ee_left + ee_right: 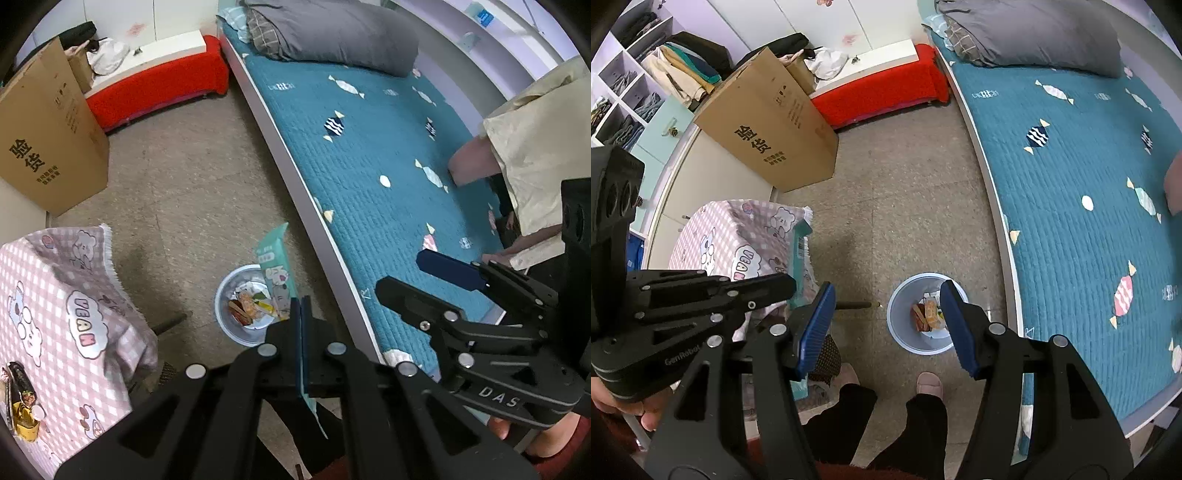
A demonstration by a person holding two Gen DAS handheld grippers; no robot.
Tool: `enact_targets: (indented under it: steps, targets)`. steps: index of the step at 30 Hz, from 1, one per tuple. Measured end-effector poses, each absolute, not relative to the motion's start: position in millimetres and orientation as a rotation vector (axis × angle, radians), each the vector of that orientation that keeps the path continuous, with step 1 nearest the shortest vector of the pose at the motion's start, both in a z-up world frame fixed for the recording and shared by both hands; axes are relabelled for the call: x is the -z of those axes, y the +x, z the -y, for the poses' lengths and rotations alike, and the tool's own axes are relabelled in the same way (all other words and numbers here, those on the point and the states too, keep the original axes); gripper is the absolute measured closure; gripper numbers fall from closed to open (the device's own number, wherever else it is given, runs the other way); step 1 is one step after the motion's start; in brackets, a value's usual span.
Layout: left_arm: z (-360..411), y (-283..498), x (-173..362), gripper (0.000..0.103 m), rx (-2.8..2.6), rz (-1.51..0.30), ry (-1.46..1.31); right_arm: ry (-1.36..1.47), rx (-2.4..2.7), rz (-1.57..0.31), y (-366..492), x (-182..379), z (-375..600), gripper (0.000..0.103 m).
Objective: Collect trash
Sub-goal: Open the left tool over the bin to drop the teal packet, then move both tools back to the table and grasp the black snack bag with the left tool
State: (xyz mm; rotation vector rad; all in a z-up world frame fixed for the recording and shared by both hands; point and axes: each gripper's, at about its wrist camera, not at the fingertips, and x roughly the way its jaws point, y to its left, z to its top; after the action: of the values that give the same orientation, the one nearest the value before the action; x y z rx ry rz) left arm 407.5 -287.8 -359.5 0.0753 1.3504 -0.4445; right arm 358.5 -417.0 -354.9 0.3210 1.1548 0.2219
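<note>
My left gripper (301, 304) is shut on a teal snack wrapper (275, 258) with a cartoon animal print. The wrapper stands up out of the jaws, over the right rim of a pale blue bin (221, 291) on the floor. The bin holds several orange and yellow wrappers. In the right wrist view my right gripper (886, 291) is open with nothing between its blue pads (818, 325). It hangs above the bin (897, 332). The left gripper (788, 286) with the wrapper (799, 251) shows at the left. The right gripper (400, 273) also appears in the left wrist view, over the bed's edge.
A bed (1071, 184) with a teal quilt runs along the right. A small table with a pink checked cloth (55, 295) stands left, with food trays (22, 398) on it. Behind are a cardboard box (768, 122) and a red bench (879, 92). The person's feet (929, 382) stand near the bin.
</note>
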Motion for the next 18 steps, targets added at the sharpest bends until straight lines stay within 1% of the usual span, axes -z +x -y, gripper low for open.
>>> enact_targets:
  steps: [5, 7, 8, 9, 15, 18]
  targets:
    - [287.8, 405.4, 368.3, 0.1, 0.448, -1.381, 0.061, 0.328, -0.217, -1.157, 358.3, 355.7, 418.9, 0.044]
    - [287.1, 405.6, 372.1, 0.084, 0.449, -1.405, 0.053, 0.329, -0.216, -1.161, 358.2, 356.7, 419.7, 0.044]
    - [285.8, 405.6, 373.3, 0.065, 0.438, -1.408, 0.05, 0.332, -0.217, -1.164, 358.1, 357.9, 420.7, 0.044]
    - [284.3, 405.1, 373.5, 0.061, 0.423, -1.403, 0.049, 0.333, -0.217, -1.165, 358.0, 358.3, 421.0, 0.044]
    - [274.7, 403.8, 376.3, 0.056, 0.393, -1.416, 0.028, 0.328, -0.223, -1.174, 356.8, 360.6, 417.9, 0.044]
    - [266.8, 402.4, 374.5, 0.055, 0.374, -1.413, 0.019, 0.317, -0.236, -1.182, 358.0, 361.9, 410.1, 0.044]
